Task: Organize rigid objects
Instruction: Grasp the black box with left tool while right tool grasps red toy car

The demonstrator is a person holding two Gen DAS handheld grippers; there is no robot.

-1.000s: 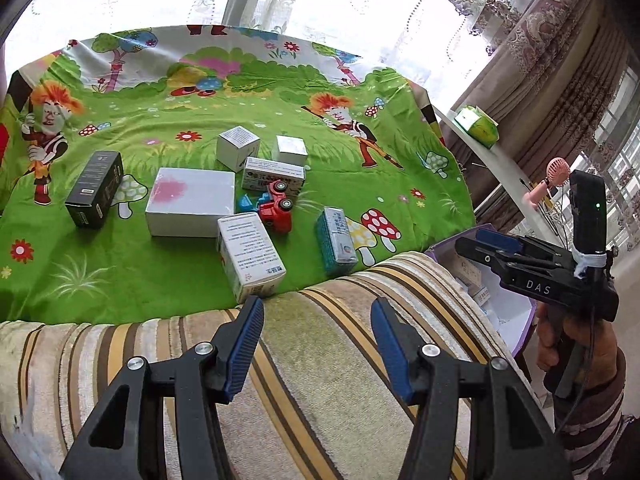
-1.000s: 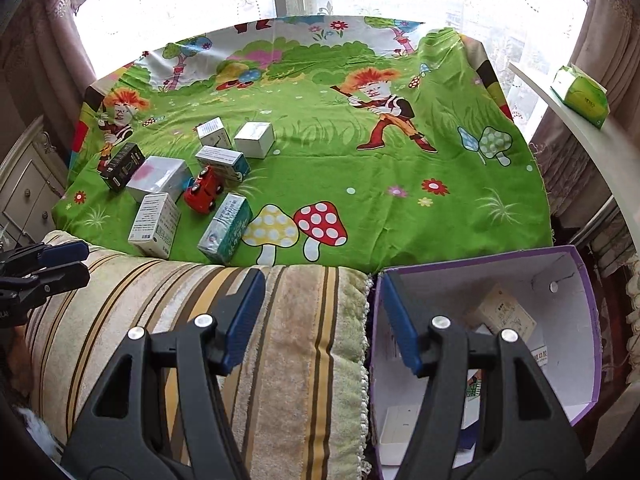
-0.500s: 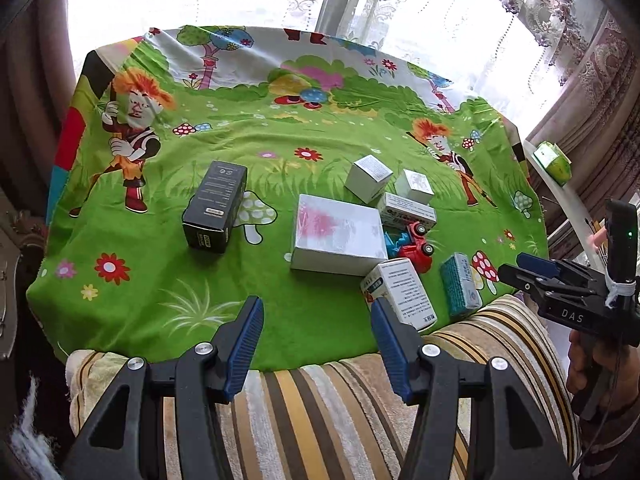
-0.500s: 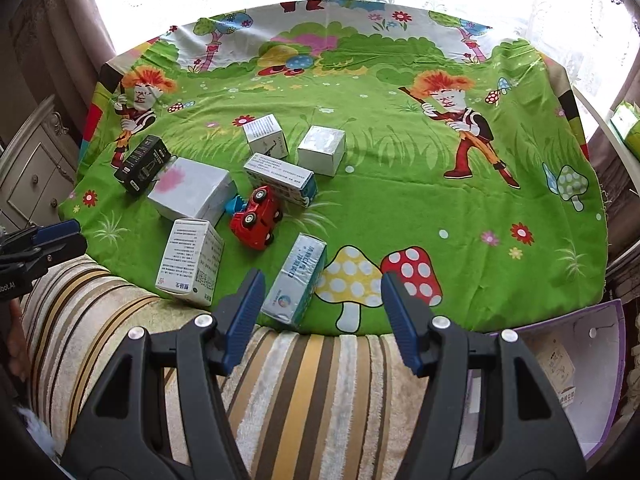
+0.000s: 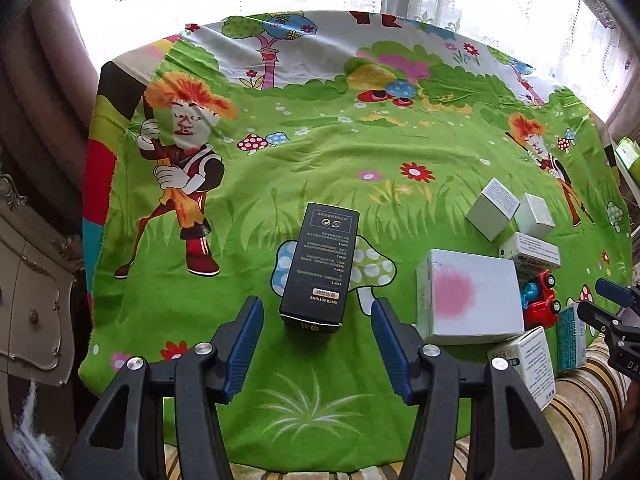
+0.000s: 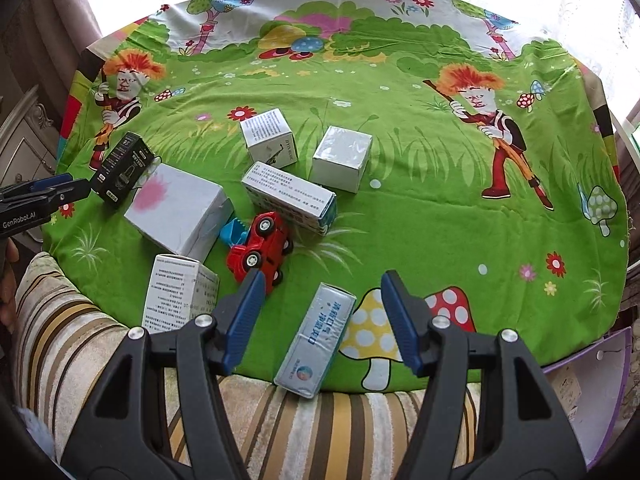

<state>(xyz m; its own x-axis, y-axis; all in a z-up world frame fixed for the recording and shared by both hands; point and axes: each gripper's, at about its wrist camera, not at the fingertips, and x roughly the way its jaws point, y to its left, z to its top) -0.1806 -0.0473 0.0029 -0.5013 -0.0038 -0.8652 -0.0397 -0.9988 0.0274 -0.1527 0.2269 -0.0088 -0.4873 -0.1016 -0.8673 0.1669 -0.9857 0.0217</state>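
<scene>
Seven boxes and one toy are seen on a soft green cartoon-printed cloth [image 6: 400, 184], which is draped over the table and meets a ribbed, striped towel-like fabric [image 6: 312, 420] at the near edge. Largest among the rigid things is a squat white carton with a pink blot [image 5: 468, 296], smooth and matte. A tall black printed box [image 5: 320, 264] lies flat on its own, to the left of the rest. A long white carton with fine print [image 6: 290, 198] is laid behind the glossy red plastic toy car [image 6: 260, 250], whose blue scoop touches the pink-blotted carton. Another upright white printed carton [image 6: 180, 296] stands at the cloth's near edge. A slim pale-blue box [image 6: 316, 340], shiny-wrapped, overhangs onto the striped fabric. Two small white cubes [image 6: 269, 136] stand side by side farthest back.

The left gripper [image 5: 316, 344] is held with its ribbed blue pads apart, nothing gripped, the black box lying just beyond the gap. The right gripper [image 6: 320, 320] is likewise parted and empty, its pads either side of the pale-blue box without touching it.
</scene>
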